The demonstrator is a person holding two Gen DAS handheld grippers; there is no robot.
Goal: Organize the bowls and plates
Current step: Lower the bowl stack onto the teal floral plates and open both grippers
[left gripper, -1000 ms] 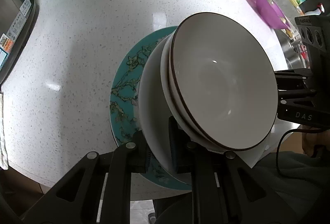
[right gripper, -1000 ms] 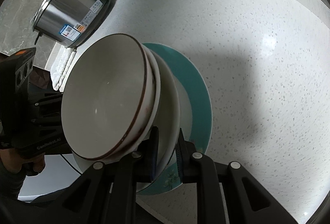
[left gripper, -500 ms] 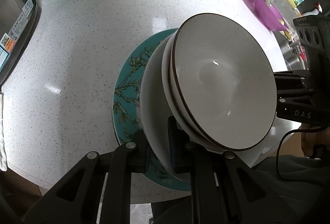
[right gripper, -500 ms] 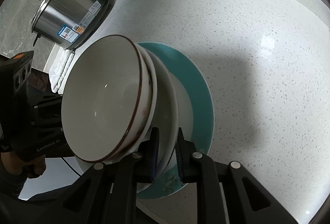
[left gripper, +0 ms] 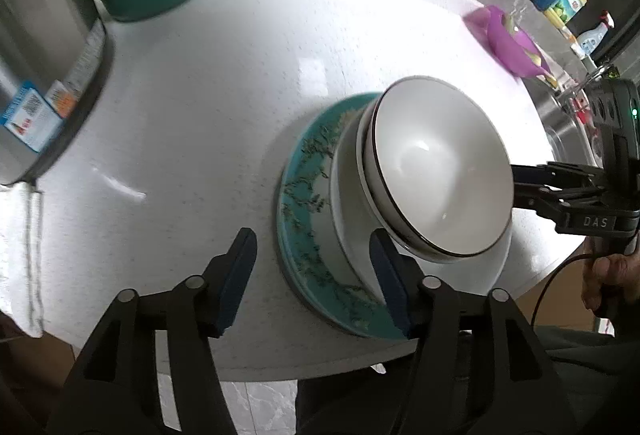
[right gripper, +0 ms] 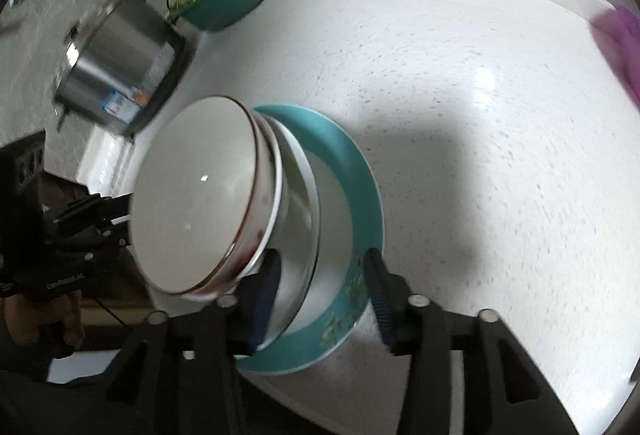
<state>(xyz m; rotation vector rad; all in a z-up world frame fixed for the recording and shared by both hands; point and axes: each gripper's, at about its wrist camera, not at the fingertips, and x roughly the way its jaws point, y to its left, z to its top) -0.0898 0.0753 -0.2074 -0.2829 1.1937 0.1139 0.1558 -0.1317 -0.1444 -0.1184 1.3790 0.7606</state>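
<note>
In the left wrist view, the left gripper [left gripper: 312, 275] is releasing: its jaws are opening, and the teal plate [left gripper: 300, 211] rim lies between the pads with no pad pressing it. The plate sits near the table [left gripper: 240, 83] edge, carrying a white plate [left gripper: 344, 223] and two nested bowls [left gripper: 436, 171]. Hazard: the inner pad stands just beside the white plate; a sideways withdrawal may nudge the stack toward the edge. In the right wrist view, the right gripper [right gripper: 320, 291] is likewise opening, straddling both plate rims on the teal plate's opposite side. Hazard: its inner finger [right gripper: 266, 287] sits under the bowl rims; lifting straight up may tip them.
</note>
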